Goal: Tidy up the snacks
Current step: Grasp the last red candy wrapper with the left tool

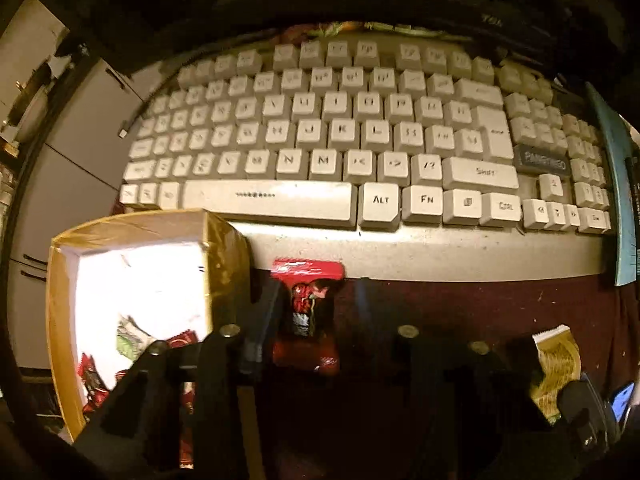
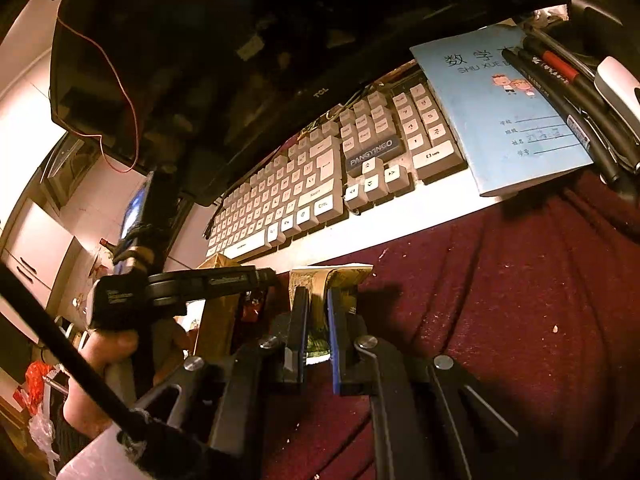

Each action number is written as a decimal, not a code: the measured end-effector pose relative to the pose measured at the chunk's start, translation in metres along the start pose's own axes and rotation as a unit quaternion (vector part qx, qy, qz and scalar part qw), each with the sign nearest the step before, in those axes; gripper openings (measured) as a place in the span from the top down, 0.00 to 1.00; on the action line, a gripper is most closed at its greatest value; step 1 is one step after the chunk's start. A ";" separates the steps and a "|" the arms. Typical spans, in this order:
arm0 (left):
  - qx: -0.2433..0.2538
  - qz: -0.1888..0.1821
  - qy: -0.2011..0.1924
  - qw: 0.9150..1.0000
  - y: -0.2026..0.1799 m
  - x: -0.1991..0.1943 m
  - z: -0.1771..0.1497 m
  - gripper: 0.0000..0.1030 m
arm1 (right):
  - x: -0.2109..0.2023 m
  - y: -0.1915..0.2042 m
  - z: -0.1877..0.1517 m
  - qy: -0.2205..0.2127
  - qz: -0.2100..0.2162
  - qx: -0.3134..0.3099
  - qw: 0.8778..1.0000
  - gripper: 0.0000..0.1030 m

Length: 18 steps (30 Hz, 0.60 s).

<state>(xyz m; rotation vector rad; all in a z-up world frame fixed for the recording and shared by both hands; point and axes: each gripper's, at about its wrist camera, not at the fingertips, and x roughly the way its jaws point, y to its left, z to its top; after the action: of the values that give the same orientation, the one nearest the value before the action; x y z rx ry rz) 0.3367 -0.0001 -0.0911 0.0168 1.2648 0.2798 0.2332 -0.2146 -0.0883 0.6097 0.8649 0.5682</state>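
I clamp my left tongs [image 1: 316, 312] on a red snack packet [image 1: 306, 320] beside the box [image 1: 132, 236], its next stop, my right tongs [image 2: 318, 320] gripping a green-and-gold packet [image 2: 320, 280].

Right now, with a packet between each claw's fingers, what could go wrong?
1. The red packet sits between the left claw's fingers, but a firm pinch isn't clear, so it may slip on lifting.
2. The box wall stands close beside that claw, and a sideways move could knock it.
3. The right claw grips the gold packet by one end, so it may flop.
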 end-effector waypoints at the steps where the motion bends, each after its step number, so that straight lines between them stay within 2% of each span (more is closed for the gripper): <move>1: 0.001 0.001 0.003 1.000 0.000 0.002 0.000 0.63 | 0.000 0.001 0.000 0.000 0.000 -0.001 1.000 0.94; 9: 0.015 -0.002 -0.017 1.000 -0.002 -0.002 -0.016 0.69 | 0.003 0.005 0.000 0.003 -0.001 -0.010 1.000 0.94; 13: 0.000 -0.042 -0.018 0.999 0.001 -0.011 -0.037 0.70 | 0.004 0.007 -0.001 0.002 0.004 -0.015 1.000 0.94; 18: -0.029 -0.115 -0.049 0.992 0.023 -0.047 -0.064 0.70 | 0.005 0.009 0.000 0.004 0.013 -0.023 1.000 0.93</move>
<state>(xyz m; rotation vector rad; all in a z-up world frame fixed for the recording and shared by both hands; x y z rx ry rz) 0.2592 0.0031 -0.0624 -0.1634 1.1474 0.1148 0.2338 -0.2046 -0.0851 0.5778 0.8502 0.6132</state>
